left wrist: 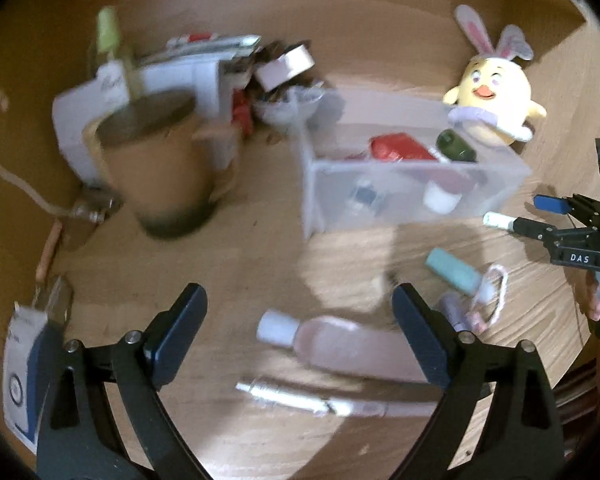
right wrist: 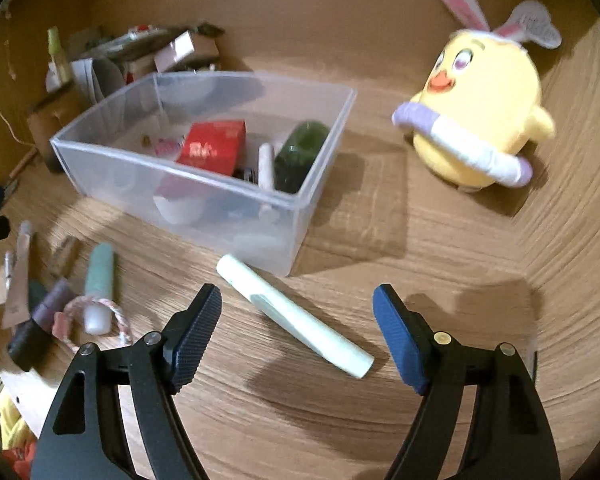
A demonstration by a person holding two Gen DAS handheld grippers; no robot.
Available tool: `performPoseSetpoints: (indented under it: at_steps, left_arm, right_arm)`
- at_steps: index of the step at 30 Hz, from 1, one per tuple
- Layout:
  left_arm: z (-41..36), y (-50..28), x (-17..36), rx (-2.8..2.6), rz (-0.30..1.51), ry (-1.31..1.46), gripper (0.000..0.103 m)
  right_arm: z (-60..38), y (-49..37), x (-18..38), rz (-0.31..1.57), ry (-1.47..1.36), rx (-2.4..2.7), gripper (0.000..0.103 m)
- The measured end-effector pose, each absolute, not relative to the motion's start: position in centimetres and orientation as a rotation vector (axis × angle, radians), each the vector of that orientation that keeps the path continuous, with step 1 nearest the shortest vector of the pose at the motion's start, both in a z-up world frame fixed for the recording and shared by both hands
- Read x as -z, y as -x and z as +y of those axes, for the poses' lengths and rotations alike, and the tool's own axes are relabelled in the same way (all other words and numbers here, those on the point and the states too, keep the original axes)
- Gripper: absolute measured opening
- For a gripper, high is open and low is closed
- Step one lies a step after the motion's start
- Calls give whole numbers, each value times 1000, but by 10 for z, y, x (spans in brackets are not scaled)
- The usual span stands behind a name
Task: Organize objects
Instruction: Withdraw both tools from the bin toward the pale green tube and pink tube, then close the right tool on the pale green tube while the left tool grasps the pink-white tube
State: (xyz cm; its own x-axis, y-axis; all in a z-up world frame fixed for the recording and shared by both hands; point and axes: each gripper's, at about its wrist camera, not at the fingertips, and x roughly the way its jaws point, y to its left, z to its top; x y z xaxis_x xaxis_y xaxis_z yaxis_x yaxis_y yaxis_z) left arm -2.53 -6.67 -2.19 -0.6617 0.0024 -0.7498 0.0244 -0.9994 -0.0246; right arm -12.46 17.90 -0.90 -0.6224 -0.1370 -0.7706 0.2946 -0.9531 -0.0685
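Observation:
My left gripper (left wrist: pixel 300 296) is open above the wooden table, its fingers either side of a pink bottle with a white cap (left wrist: pixel 332 342); the pads do not touch it. A thin white tube (left wrist: pixel 300 398) lies nearer me. My right gripper (right wrist: pixel 298 294) is also open, with a pale green tube (right wrist: pixel 292 312) lying slantwise on the table between its fingers, not gripped. The clear plastic box (right wrist: pixel 204 188) behind holds a red box (right wrist: pixel 216 146), a dark green bottle (right wrist: pixel 300 156) and small tubes. In the left wrist view the box (left wrist: pixel 380 200) stands behind the bottle.
A yellow plush chick with rabbit ears (right wrist: pixel 480 112) stands right of the box. A teal tube (right wrist: pixel 100 276), a purple tube (right wrist: pixel 52 300) and a pink-white cord loop (right wrist: pixel 100 312) lie at the left. A brown mug (left wrist: pixel 156 176) and piled packages (left wrist: pixel 204 68) crowd the back left.

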Motion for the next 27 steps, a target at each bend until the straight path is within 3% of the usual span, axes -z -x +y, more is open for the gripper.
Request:
performPoseSetpoints:
  at_steps: [5,9,18,24,27]
  left_arm:
    - [-88,23,40,2786,185,-1361,95]
    - [-98,22,48,2771,267,-1403,95]
    - [-95,24,45,2790,246,-1410,93]
    - [-95,11,40,2795,71,-1427,93]
    - [-97,18,48,2780,84,-1492,91]
  right_arm:
    - [173,134,22,299,-1260,2579,71]
    - [168,137,25,282,-1265,2530,47]
    - [158,124,24,292,-1255,2500,15]
    - [164,106,23,257,-1251,2505,14]
    - [167,99,23,227,-1250,2511,14]
